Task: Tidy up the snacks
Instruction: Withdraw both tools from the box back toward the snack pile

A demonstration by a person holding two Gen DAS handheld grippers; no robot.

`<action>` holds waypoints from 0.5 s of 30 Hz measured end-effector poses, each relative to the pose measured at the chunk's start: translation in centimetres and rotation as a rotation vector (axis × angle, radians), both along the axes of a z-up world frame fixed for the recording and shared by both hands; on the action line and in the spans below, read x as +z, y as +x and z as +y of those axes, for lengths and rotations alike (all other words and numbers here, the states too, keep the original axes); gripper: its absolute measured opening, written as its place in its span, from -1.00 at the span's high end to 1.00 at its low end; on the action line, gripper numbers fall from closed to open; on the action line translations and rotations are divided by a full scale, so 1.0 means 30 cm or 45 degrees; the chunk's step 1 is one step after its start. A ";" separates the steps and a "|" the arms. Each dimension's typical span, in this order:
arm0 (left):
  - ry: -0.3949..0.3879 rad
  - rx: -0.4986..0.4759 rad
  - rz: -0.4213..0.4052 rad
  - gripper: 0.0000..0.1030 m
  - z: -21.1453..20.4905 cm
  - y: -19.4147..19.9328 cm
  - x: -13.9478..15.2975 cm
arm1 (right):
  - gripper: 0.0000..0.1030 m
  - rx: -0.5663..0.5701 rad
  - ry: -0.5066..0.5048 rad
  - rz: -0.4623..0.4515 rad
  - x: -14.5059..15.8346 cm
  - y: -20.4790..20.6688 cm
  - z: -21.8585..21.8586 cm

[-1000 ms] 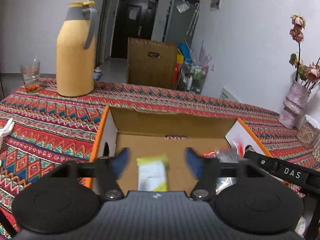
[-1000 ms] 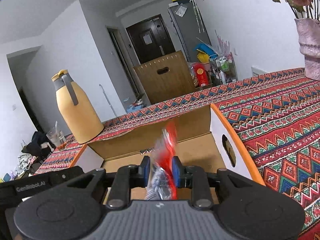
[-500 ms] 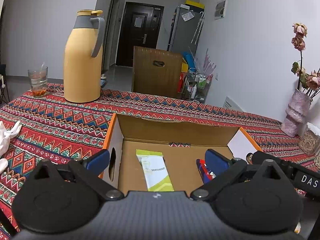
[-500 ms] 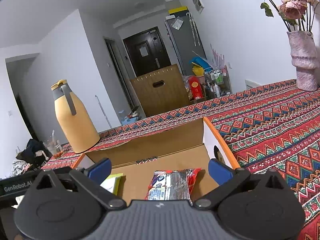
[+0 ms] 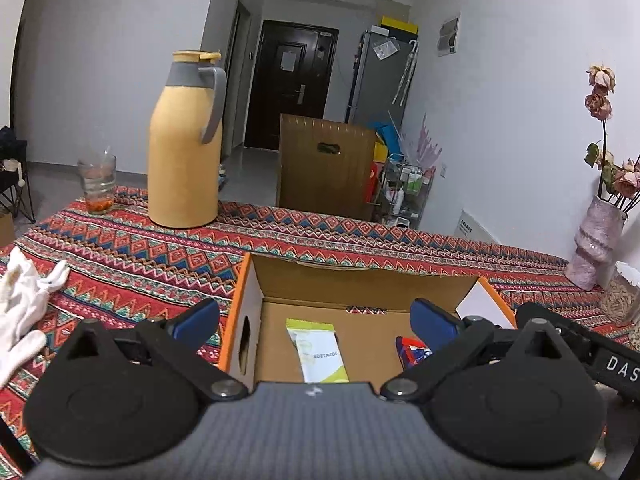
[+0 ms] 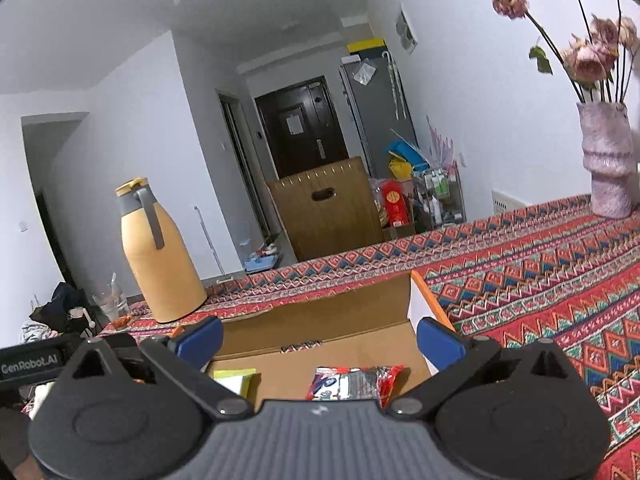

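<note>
An open cardboard box (image 5: 360,284) with orange edges sits on the patterned tablecloth. A green and white snack packet (image 5: 320,354) lies flat on the box floor, left of a red and silver snack packet (image 5: 412,350). My left gripper (image 5: 314,320) hovers above the box, open, nothing between its blue fingers (image 5: 196,318). In the right wrist view the same box (image 6: 340,320) holds the red and silver packet (image 6: 354,382) and the green packet (image 6: 236,380). My right gripper (image 6: 320,338) is open and empty above them.
A tall yellow thermos (image 5: 184,140) and a glass (image 5: 97,186) stand at the table's far left. White gloves (image 5: 24,312) lie at the left. A pink vase (image 5: 594,244) of dried flowers stands at the right. A wooden chair back (image 5: 326,166) rises behind the table.
Both grippers opened wide and rose away from the box. The green packet left the left gripper and the red packet left the right one; both now lie on the box floor.
</note>
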State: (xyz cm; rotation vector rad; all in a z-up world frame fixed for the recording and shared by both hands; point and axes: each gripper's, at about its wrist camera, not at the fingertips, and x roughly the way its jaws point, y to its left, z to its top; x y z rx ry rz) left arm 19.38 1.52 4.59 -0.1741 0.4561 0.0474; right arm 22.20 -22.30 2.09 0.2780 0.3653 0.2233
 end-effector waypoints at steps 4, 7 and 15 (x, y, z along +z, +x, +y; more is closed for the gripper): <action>0.029 0.012 -0.014 -1.00 0.005 -0.037 0.020 | -1.00 0.008 -0.014 -0.033 0.028 -0.042 0.003; 0.037 0.019 -0.018 -1.00 0.019 -0.067 0.029 | -1.00 0.011 -0.023 -0.041 0.038 -0.074 0.003; 0.057 0.026 -0.018 -1.00 0.048 -0.165 0.030 | -1.00 0.018 -0.067 -0.030 0.024 -0.186 -0.014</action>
